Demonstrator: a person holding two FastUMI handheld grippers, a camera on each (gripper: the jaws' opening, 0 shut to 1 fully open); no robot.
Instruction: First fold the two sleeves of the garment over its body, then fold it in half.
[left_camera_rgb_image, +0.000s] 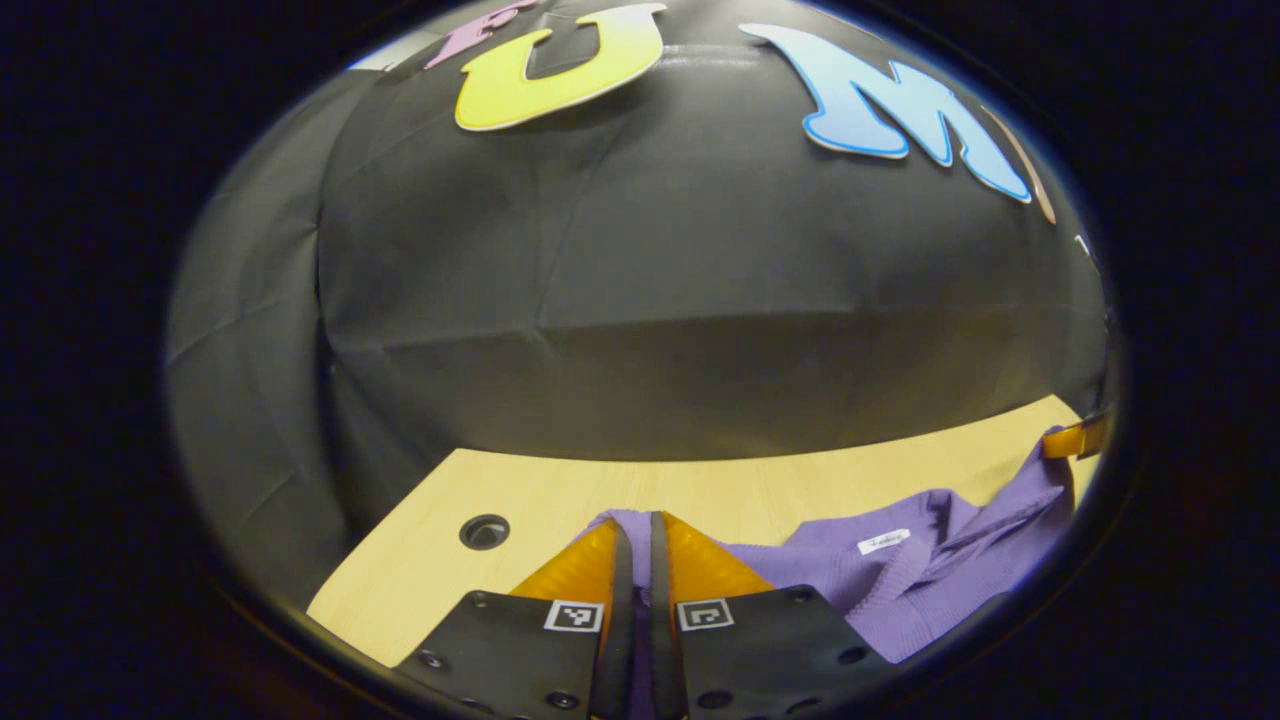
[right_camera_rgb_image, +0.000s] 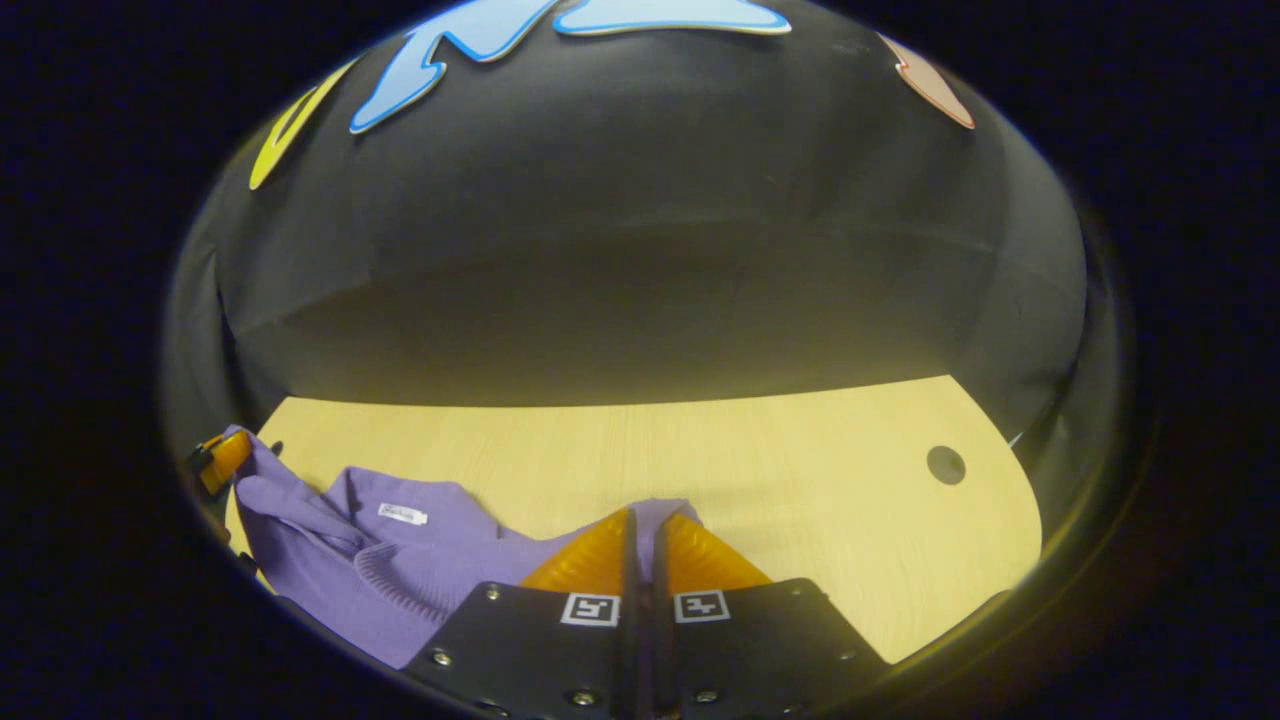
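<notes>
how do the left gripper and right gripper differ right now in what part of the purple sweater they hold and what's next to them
The left gripper pinches a fold of the purple knit sweater with the garment spreading to its right; the right gripper pinches a fold with the garment spreading to its left. The round hole in the light wooden table lies left of the left gripper, right of the right gripper. Both are shut on cloth, low over the table.
</notes>
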